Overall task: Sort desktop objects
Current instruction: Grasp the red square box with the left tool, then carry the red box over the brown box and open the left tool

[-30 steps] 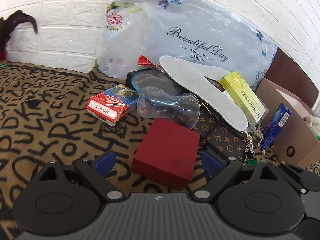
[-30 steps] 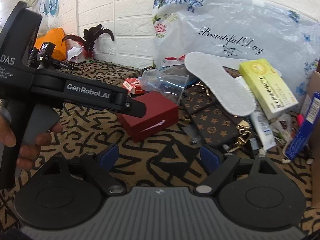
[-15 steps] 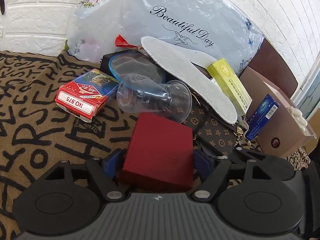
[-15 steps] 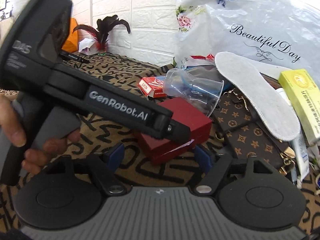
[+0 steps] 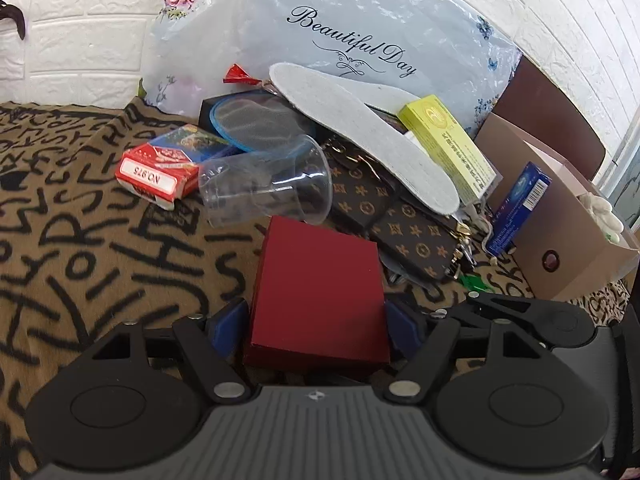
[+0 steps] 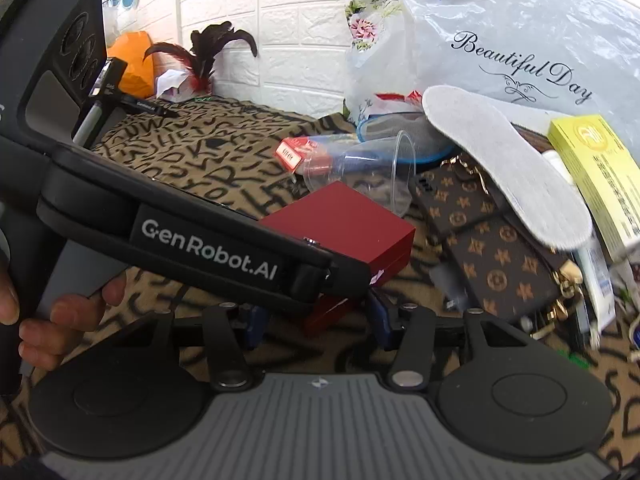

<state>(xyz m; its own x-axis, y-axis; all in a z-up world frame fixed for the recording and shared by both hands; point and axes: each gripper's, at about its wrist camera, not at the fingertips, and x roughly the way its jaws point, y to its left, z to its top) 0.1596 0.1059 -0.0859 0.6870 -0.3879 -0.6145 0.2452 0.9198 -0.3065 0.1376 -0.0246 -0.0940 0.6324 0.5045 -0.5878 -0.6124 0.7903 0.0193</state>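
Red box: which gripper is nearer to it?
Left. The left gripper has its pads against both sides of the red box. The right gripper is closing just short of the box's near corner.

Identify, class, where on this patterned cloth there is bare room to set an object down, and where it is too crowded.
Free: the wide stretch of patterned cloth left of the red box, in front of the card pack and the tipped clear cup. Crowded: the right side, where monogram pouch, insole, yellow box and cardboard box pile against the plastic bag.
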